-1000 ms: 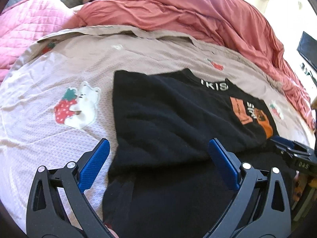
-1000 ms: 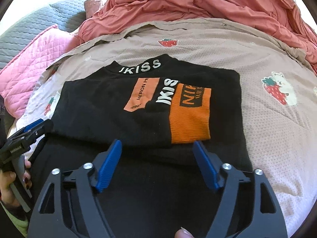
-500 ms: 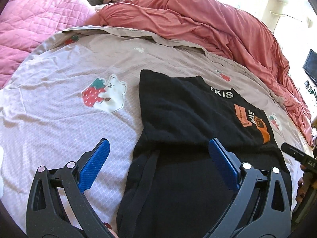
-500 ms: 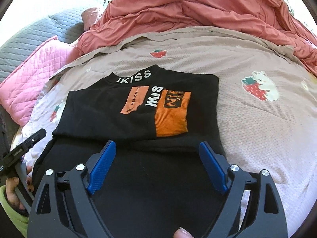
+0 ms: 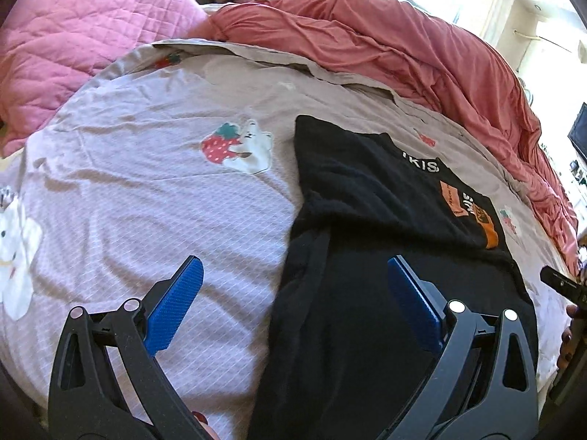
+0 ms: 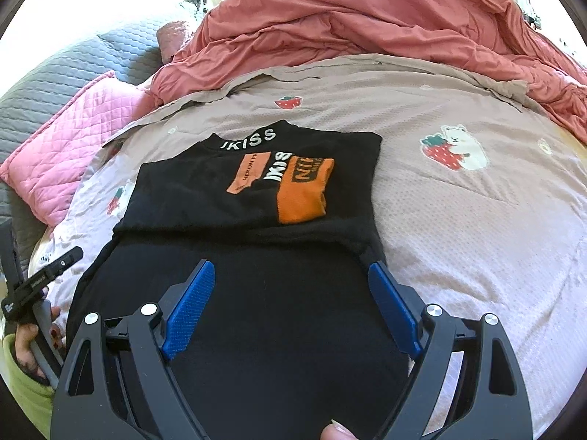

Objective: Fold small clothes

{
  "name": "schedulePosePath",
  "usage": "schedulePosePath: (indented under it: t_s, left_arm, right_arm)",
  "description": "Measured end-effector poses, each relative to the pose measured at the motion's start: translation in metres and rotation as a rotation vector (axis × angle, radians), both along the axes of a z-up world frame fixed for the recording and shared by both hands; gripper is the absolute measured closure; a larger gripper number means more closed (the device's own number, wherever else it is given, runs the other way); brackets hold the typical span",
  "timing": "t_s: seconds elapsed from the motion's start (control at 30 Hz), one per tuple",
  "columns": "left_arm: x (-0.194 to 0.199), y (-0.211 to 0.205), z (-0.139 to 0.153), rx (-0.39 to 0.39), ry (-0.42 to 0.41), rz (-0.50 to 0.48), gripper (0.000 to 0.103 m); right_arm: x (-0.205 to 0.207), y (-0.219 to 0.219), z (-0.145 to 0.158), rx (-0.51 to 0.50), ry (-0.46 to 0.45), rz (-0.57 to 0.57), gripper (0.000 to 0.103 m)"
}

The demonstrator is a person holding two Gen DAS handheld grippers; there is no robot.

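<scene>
Sweater: black knit (image 6: 256,293) with an orange patch and white letters, lying on the bed (image 6: 477,220), its collar end towards 12 o'clock and already folded over the lower half.
Feel: by the look soft, light and limp; likely to sag and slide out of its fold if lifted by one point.
Hold: I would pinch the two near corners of the bottom edge, at 7 and 5 o'clock, through both layers.
Left tongs: (image 5: 293,304) wide open, nothing between them, over the sweater's left edge and the sheet.
Right tongs: (image 6: 290,308) wide open, nothing gripped, above the lower half.
Count: one sweater, two tongs, one pink quilted pillow (image 5: 91,47) at 10 o'clock, one red blanket (image 6: 367,25) at 12 o'clock.
</scene>
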State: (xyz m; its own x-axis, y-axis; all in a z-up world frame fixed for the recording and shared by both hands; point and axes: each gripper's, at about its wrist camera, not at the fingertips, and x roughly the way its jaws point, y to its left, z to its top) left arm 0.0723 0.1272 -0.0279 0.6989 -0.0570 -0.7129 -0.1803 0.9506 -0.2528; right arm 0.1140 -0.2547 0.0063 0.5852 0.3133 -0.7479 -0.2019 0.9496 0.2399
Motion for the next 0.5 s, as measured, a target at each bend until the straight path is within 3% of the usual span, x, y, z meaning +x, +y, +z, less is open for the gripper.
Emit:
schedulePosePath:
  t_s: [0.17, 0.4, 0.5]
  left_arm:
    - [-0.013, 0.005, -0.001, -0.017, 0.036, -0.001, 0.010]
    - [-0.029, -0.005, -0.007, 0.059, 0.111, -0.043, 0.010]
    - [-0.036, -0.005, -0.012, 0.033, 0.140, -0.062, 0.010]
  right_arm:
    - [-0.016, -0.015, -0.001, -0.017, 0.017, -0.008, 0.018]
    - [-0.043, -0.034, -0.005, -0.034, 0.043, -0.018, 0.018]
    - [-0.052, -0.038, -0.011, -0.045, 0.066, -0.017, 0.018]
